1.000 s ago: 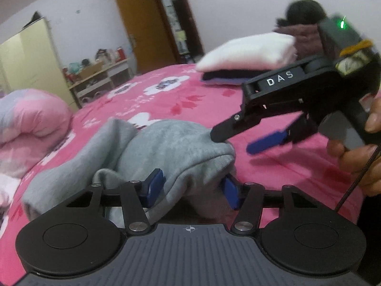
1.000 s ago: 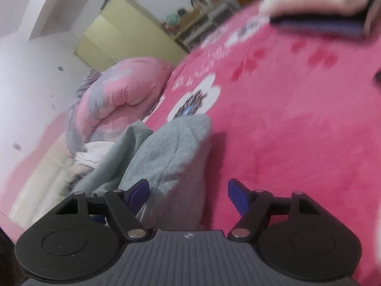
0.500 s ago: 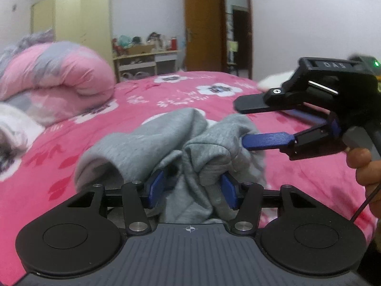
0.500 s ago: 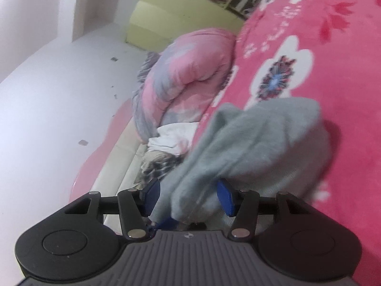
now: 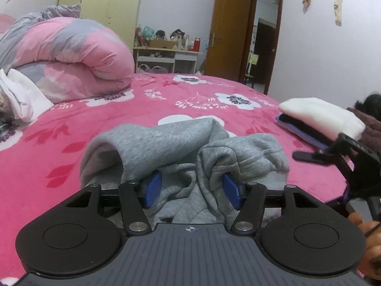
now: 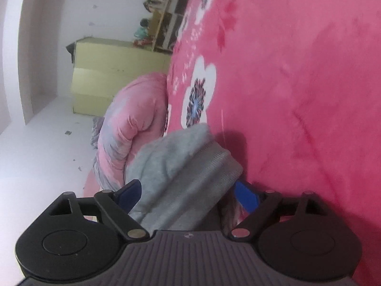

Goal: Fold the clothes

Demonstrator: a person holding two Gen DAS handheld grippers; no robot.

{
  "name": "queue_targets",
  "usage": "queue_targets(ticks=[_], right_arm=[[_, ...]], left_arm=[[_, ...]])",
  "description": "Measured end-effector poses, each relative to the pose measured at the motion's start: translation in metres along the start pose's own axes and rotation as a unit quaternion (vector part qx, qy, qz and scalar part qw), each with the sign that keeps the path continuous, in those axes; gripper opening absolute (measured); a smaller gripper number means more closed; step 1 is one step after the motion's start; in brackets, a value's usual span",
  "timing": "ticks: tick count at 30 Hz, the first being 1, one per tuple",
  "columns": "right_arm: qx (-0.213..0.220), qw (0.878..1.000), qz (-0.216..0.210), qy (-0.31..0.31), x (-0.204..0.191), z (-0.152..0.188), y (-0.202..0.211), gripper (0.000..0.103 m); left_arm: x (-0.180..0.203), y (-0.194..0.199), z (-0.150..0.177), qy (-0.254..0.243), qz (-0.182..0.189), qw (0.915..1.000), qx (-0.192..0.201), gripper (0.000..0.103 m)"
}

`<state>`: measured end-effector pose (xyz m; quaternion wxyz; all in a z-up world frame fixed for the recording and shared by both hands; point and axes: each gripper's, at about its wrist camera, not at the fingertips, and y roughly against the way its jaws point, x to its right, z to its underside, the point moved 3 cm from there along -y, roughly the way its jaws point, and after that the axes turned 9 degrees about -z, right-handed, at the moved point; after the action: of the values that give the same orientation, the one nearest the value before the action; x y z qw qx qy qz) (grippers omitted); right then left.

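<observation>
So the left gripper (image 5: pixel 191 191) sits low on the pink flowered bed (image 5: pixel 166 100) with the grey sweatshirt (image 5: pixel 166 143) bunched right in front of it and spilling back between its blue pads (image 5: pixel 152 188). The jaws stand fairly wide with loose fabric lying in the gap, and I can't tell for sure if they're pinching it or just sitting around it; looks more like cloth draped between open jaws to me. The garment is a rumpled heap, running roughly crosswise to this gripper, with one rolled lobe ahead-left of the jaws and a second lobe ahead-right. Moving right, the right gripper (image 5: pixel 309 157) shows at the edge of the left wrist view, off to the right of the heap and pretty close to that right-hand lobe. In its own view, the right gripper (image 6: pixel 188 194) has a ribbed hem or cuff of the sweatshirt (image 6: pixel 190 178) running up between its pads, with gaps either side of the cloth, so again I can't call it a firm grip. Both are about equally near, each on its own end. Beyond the right gripper is a folded stack (image 5: pixel 319 116), white on top. No readable writing anywhere that I can make out.
</observation>
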<state>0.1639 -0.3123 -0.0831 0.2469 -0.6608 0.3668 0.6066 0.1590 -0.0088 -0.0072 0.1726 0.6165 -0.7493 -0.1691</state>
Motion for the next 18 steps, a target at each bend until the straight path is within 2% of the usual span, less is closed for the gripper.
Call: queue_targets(ticks=[3,5,9,12,13,15,18], right_arm=[[-0.005,0.999,-0.040,0.012,-0.017,-0.005,-0.011,0.083],[-0.008,0.996,-0.060,0.064,-0.043,-0.004,-0.017,0.083],[-0.052,0.985,-0.123,0.110,-0.084,-0.001,-0.032,0.082],[-0.095,0.980,-0.112,0.135,-0.108,0.008,-0.059,0.082],[-0.101,0.979,-0.097,0.150,-0.112,0.012,-0.066,0.082],[-0.097,0.978,-0.076,0.169,-0.118,0.019,-0.071,0.082],[-0.060,0.979,-0.081,0.176,-0.111,0.016,-0.046,0.083]], left_arm=[[-0.004,0.003,0.003,-0.001,-0.004,1.0000,-0.003,0.067],[-0.008,0.009,0.003,-0.003,-0.011,0.9999,-0.003,0.072],[-0.011,0.025,0.003,0.002,-0.005,1.0000,0.005,0.085],[-0.003,0.032,0.005,-0.002,0.003,0.9999,0.014,0.101],[-0.001,0.035,0.006,-0.003,0.006,0.9998,0.017,0.101],[0.004,0.039,0.007,-0.005,0.011,0.9997,0.023,0.101],[0.014,0.043,0.009,-0.016,0.024,0.9992,0.028,0.101]])
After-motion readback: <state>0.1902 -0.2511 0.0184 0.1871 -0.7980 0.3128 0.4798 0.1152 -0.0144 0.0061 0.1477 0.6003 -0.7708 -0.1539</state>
